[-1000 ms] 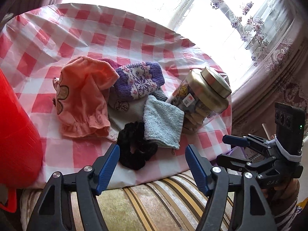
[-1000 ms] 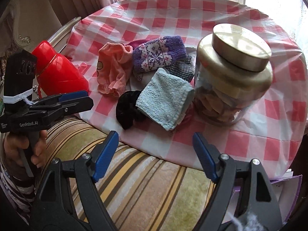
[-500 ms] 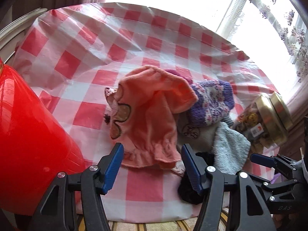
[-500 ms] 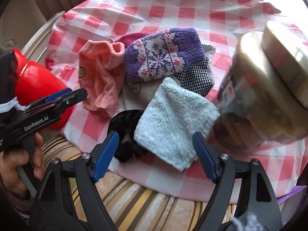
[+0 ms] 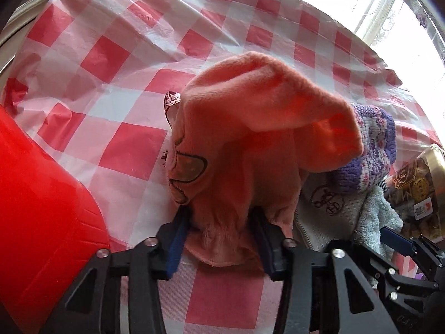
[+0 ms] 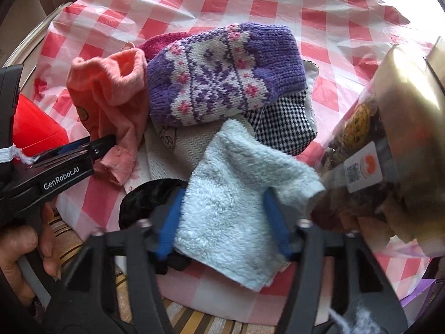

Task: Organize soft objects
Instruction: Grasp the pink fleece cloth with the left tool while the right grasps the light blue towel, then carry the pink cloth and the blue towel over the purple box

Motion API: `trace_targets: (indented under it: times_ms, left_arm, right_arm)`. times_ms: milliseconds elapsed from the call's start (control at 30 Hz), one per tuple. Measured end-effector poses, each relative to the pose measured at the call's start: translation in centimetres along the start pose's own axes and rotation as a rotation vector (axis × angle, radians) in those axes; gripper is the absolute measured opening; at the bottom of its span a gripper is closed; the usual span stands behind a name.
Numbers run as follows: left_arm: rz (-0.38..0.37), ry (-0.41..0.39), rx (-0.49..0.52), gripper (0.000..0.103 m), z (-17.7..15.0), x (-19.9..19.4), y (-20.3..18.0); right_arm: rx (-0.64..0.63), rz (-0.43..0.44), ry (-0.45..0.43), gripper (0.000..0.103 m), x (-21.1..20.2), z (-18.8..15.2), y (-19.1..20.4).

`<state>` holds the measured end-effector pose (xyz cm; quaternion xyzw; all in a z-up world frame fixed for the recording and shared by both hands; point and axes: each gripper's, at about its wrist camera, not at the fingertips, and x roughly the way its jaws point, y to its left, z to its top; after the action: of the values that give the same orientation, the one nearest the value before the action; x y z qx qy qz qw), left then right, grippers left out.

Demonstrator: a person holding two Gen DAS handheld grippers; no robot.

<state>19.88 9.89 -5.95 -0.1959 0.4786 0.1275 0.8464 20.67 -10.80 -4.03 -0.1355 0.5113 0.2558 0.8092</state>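
Closest in, the left gripper (image 5: 221, 228) has its jaws pinched in on the bottom hem of the pink top (image 5: 258, 139), blue pads pressed into the fleece on both sides, so it's got hold of it near the front edge of the table (image 5: 116, 64). The fabric bunches up between the pads and flares out into a frilly hem below them. Over on the other side, the right gripper (image 6: 224, 222) has its jaws around the near end of the light blue towel (image 6: 236, 194), pads touching both edges of it, gripping it loosely by the look of things; the towel is fluffy and folded, with one corner hanging off the table edge.

Just left of the towel a black scrunchie (image 6: 144, 200) pokes out, partly behind the right gripper's left pad. Behind those sits the rest of the pile: a grey cloth with a bike print (image 5: 328, 200), a black-and-white checked cloth (image 6: 283, 122), and the purple knit sweater (image 6: 222, 75) on top, with something dark pink (image 6: 164, 43) peeking out behind it.

A red container (image 5: 41, 200) sits at the left and a gold-lidded jar (image 6: 389, 128) at the right, touching the towel's corner. The red-checked tablecloth (image 6: 333, 14) runs back to the window.
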Motion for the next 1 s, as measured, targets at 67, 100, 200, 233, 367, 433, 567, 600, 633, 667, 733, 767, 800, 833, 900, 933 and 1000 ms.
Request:
trace_targets:
  times_ms: [67,100,200,233,367,433,567,600,633,667,733,767,800,833,900,933,1000]
  left_arm:
    - [-0.026,-0.008,0.005,0.024,-0.1,-0.3,0.0]
    - [-0.037,-0.017,0.008,0.018,-0.2,-0.5,-0.1]
    - [-0.082,-0.042,0.001,0.013,-0.5,-1.6,0.2]
    - [-0.093,-0.049,0.001,0.012,-0.7,-1.9,0.2]
    - [-0.127,-0.085,0.021,0.012,-1.5,-3.7,-0.2]
    - [-0.134,-0.102,0.033,0.012,-1.8,-4.4,-0.4]
    - [-0.157,-0.127,0.044,0.012,-2.2,-5.7,-0.7]
    - [-0.158,-0.136,0.048,0.012,-2.3,-6.0,-0.9]
    - [-0.158,-0.143,0.054,0.012,-2.3,-6.3,-1.0]
    - [-0.161,-0.152,0.059,0.012,-2.4,-6.7,-1.1]
    - [-0.162,-0.168,0.066,0.011,-2.4,-7.1,-1.2]
    - [-0.164,-0.176,0.07,0.011,-2.5,-7.5,-1.3]
    - [-0.165,-0.181,0.072,0.011,-2.7,-7.8,-1.3]
    - [-0.166,-0.186,0.074,0.011,-2.8,-8.1,-1.3]
    - [-0.165,-0.197,0.083,0.011,-3.1,-8.7,-1.6]
    - [-0.165,-0.204,0.086,0.011,-3.3,-9.1,-1.6]
    - [-0.165,-0.221,0.097,0.01,-3.6,-9.9,-1.9]
  right_arm:
    - [0.017,0.02,0.008,0.031,0.2,0.1,-0.7]
    - [0.019,0.028,0.008,0.026,0.2,0.0,-0.9]
    - [0.012,0.051,0.002,0.015,-0.1,-0.3,-1.5]
    - [0.01,0.055,-0.004,0.015,-0.3,-0.4,-1.5]
    - [0.019,0.079,-0.041,0.015,-2.2,-1.1,-1.9]
    - [0.025,0.093,-0.058,0.015,-3.3,-1.5,-2.2]
    - [0.042,0.121,-0.092,0.015,-5.8,-2.6,-3.4]
    - [0.045,0.125,-0.099,0.015,-6.3,-2.9,-3.6]
    - [0.049,0.131,-0.106,0.015,-7.0,-3.3,-4.0]
    - [0.053,0.135,-0.111,0.015,-7.6,-3.7,-4.4]
    - [0.063,0.147,-0.127,0.015,-8.9,-4.7,-5.1]
    - [0.07,0.156,-0.134,0.015,-9.6,-5.1,-5.0]
    - [0.079,0.165,-0.141,0.015,-10.4,-5.7,-5.0]
    - [0.089,0.174,-0.149,0.015,-10.9,-5.9,-5.3]
    - [0.11,0.192,-0.163,0.015,-11.5,-6.3,-5.5]
    - [0.12,0.2,-0.17,0.015,-11.9,-6.5,-5.7]
    - [0.137,0.205,-0.185,0.015,-13.0,-7.6,-6.7]
